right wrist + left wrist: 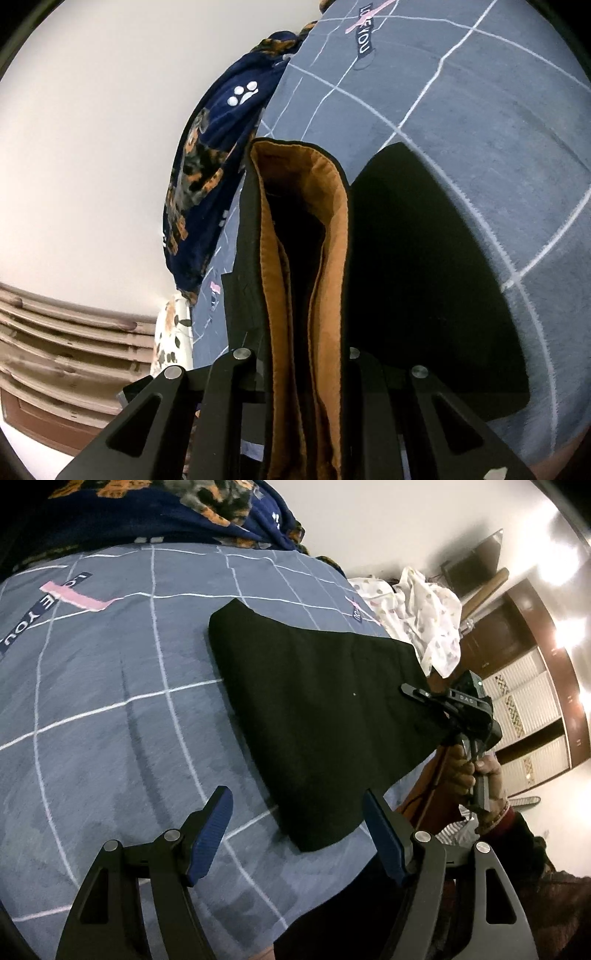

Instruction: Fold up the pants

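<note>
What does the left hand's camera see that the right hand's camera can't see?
Only the left wrist view shows the left gripper, open with nothing between its blue pads, the right gripper from outside with the hand holding it, a white dotted cloth and wooden doors.

Only the right wrist view shows the pants' tan lining, gripped between the right gripper's fingers, and a pale slatted panel.

Both show the black pants, the grey checked bedsheet and the navy patterned blanket.
</note>
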A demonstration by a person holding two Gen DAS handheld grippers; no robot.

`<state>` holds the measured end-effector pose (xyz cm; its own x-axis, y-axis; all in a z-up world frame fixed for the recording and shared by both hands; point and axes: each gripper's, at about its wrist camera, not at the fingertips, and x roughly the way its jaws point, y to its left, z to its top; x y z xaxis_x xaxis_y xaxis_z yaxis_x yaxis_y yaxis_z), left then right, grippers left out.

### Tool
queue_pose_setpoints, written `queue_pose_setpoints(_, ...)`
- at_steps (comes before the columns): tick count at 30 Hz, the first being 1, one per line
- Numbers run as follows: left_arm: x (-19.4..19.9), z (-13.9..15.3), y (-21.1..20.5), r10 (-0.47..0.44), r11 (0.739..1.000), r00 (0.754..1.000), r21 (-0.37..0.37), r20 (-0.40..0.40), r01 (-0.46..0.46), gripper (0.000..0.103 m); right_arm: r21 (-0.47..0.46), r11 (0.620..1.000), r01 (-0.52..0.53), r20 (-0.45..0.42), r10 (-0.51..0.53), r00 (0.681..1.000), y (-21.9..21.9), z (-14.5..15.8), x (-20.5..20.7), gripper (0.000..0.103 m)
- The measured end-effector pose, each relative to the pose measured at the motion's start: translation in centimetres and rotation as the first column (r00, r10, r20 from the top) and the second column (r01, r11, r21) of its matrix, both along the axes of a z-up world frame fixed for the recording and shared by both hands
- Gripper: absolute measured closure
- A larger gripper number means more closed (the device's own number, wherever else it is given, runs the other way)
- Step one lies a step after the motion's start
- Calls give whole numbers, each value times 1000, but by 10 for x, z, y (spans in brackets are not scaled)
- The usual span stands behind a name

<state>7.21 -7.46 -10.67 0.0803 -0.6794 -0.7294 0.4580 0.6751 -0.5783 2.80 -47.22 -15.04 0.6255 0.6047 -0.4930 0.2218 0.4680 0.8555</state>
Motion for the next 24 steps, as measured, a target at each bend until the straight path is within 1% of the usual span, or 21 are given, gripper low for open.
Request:
queue_pose_setpoints(4,6,-3,-6,2,1000,1000,-11,-5,-2,30,-10,1000,12,10,-12,1000,-12,1,-2,87)
queue_pose_setpoints(8,14,-15,-12,13,1000,999,-7,-43,-13,30,-21,1000,6,4,-6,1000,-21,-5,-4,87)
queue_pose_setpoints(9,15,-18,-13,17,1000,999,-7,-49,-17,30,-24,1000,3,5,-2,1000,-22,-6,-4,82)
queue_pose_setpoints(11,18,-21,-14,25,1000,999,-1,-48,-25,30,-27,1000,11,-2,-11,1000,-27,-9,-7,79)
queue_pose_setpoints(13,22,-22,-15,27,1000,999,-2,-40,-27,30,-8,1000,27,15,-27,1000,-34,-9,-11,78)
queue_pose_setpoints(14,23,-23,-15,28,1000,999,-3,-35,-28,30,-25,999,33,18,-33,999,-36,-8,-13,74)
queue_pose_setpoints(15,25,-23,-16,28,1000,999,-6,-31,-29,30,-67,997,43,16,-42,999,-41,-5,-16,70)
queue_pose_setpoints(16,27,-24,-17,25,1000,999,-10,-27,-25,30,-78,996,49,19,-47,999,-45,-4,-19,66)
queue_pose_setpoints(17,28,-25,-18,20,1000,999,-13,-25,-20,30,-77,996,54,23,-52,998,-50,-3,-21,57)
queue_pose_setpoints(18,30,-26,-18,16,1000,1000,-12,-25,-17,30,-78,995,62,27,-60,998,-56,-2,-23,53)
queue_pose_setpoints(19,33,-30,-19,16,1000,1000,-9,-27,-17,30,-86,994,73,29,-70,997,-62,-1,-25,53)
queue_pose_setpoints(21,37,-36,-21,14,999,998,-29,-54,-15,30,-80,994,81,42,-78,996,-73,2,-28,53)
queue_pose_setpoints(24,43,-48,-24,15,998,994,-65,-110,-22,30,-68,996,54,38,-52,998,-78,1,-26,50)
